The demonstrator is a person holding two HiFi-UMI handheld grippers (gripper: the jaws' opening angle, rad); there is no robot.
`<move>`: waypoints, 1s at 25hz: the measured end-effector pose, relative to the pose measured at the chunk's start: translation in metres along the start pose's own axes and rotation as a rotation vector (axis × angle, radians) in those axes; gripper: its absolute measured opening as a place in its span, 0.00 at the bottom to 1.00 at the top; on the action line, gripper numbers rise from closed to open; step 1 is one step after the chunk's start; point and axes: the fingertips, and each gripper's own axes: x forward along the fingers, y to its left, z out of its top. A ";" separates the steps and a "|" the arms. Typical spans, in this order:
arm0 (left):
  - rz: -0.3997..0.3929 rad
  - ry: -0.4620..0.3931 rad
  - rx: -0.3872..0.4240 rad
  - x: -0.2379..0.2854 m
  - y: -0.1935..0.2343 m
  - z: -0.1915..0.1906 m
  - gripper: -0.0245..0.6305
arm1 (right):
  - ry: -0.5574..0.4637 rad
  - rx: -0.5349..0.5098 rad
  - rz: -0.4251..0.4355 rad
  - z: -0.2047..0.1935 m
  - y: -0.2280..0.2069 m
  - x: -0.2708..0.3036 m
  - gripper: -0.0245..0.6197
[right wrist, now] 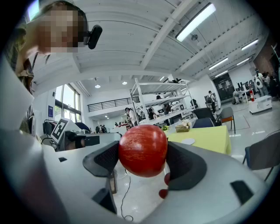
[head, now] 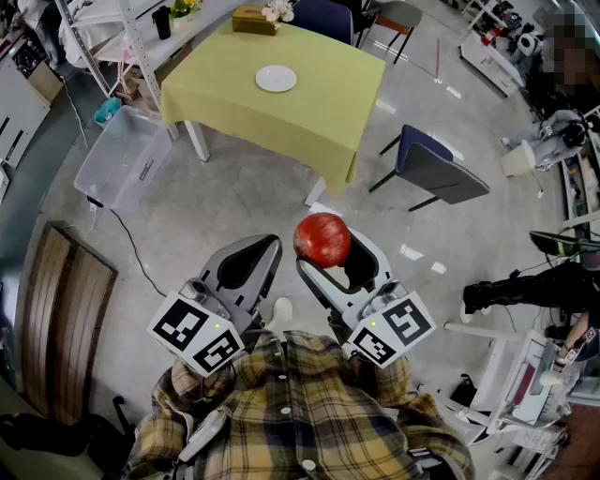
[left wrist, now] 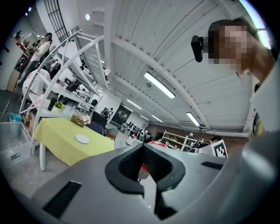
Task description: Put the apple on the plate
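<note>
A red apple (head: 322, 239) sits between the jaws of my right gripper (head: 337, 259), which is shut on it and held level in front of my body, above the floor. In the right gripper view the apple (right wrist: 142, 150) fills the gap between both dark pads (right wrist: 105, 158). My left gripper (head: 251, 266) is beside it to the left, jaws together with nothing in them. From the left gripper view its jaws (left wrist: 143, 164) meet, and a sliver of the apple (left wrist: 158, 144) shows beyond. The white plate (head: 276, 79) lies on a table with a yellow-green cloth (head: 319, 112), far ahead of both grippers.
A clear plastic bin (head: 117, 159) stands on the floor left of the table. A grey chair (head: 436, 169) stands at the table's right, another chair (head: 323, 19) behind it. A tissue box (head: 253, 21) is at the table's far edge. A wooden panel (head: 56, 328) lies at left.
</note>
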 end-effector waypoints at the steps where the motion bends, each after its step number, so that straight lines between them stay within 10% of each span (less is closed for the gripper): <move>1: -0.007 0.004 0.008 0.002 -0.002 -0.001 0.05 | -0.003 -0.002 -0.002 0.001 -0.001 0.000 0.56; 25: 0.041 -0.008 0.064 0.045 -0.022 -0.024 0.05 | -0.037 0.013 0.050 0.001 -0.052 -0.029 0.56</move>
